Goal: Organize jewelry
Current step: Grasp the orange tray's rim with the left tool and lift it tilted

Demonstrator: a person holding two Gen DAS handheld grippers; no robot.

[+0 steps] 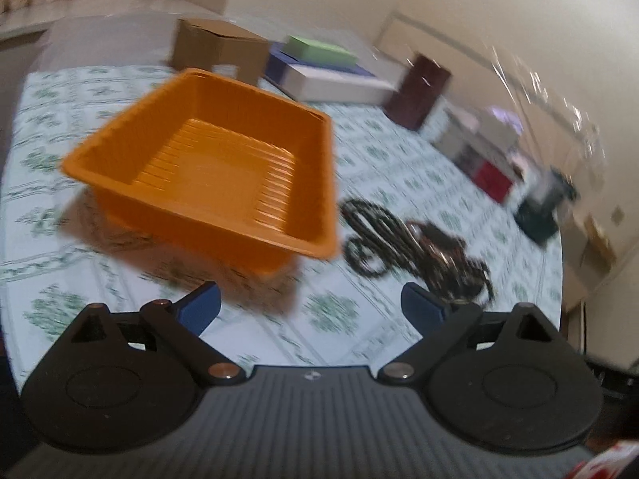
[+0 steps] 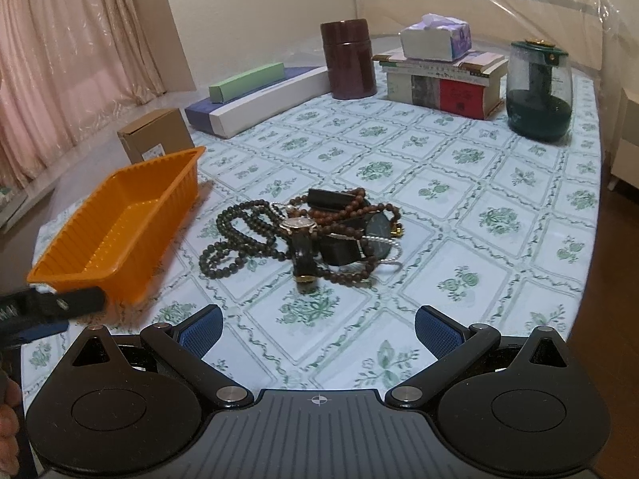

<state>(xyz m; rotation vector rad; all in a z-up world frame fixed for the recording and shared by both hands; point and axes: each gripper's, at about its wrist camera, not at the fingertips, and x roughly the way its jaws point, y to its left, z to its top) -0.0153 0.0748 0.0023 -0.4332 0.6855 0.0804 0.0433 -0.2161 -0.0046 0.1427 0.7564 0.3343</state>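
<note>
We see the jewelry pile [image 2: 307,231] lying in a tangle on the table [image 2: 499,183], which wears a white cloth with green floral diamonds; the heap holds dark bead strands, reddish-brown bead strands, a wristwatch with a pale dial, a pearl-like string and some black pieces. Just to the left of the pile, in the right wrist view, sits the orange tray [image 2: 120,215], ribbed along its walls, with nothing in it, close to the pile but not touching it. Nearer to us than the pile, the right gripper [image 2: 317,333] hovers with its blue-padded jaws spread wide and nothing between them. The left gripper [image 1: 311,311] is also spread wide and holds nothing; its own view is blurred, with the tray ahead and the pile to its right, and in the right wrist view one of its fingers shows at the near end of the tray. Beyond the pile stand a brown cardboard box [image 2: 155,135], a flat white-and-blue box with a green box [image 2: 245,82] on it, a dark red canister [image 2: 349,60], stacked books [image 2: 443,84] topped by a tissue pack [image 2: 435,38], and a dark green glass pot [image 2: 539,92].
</note>
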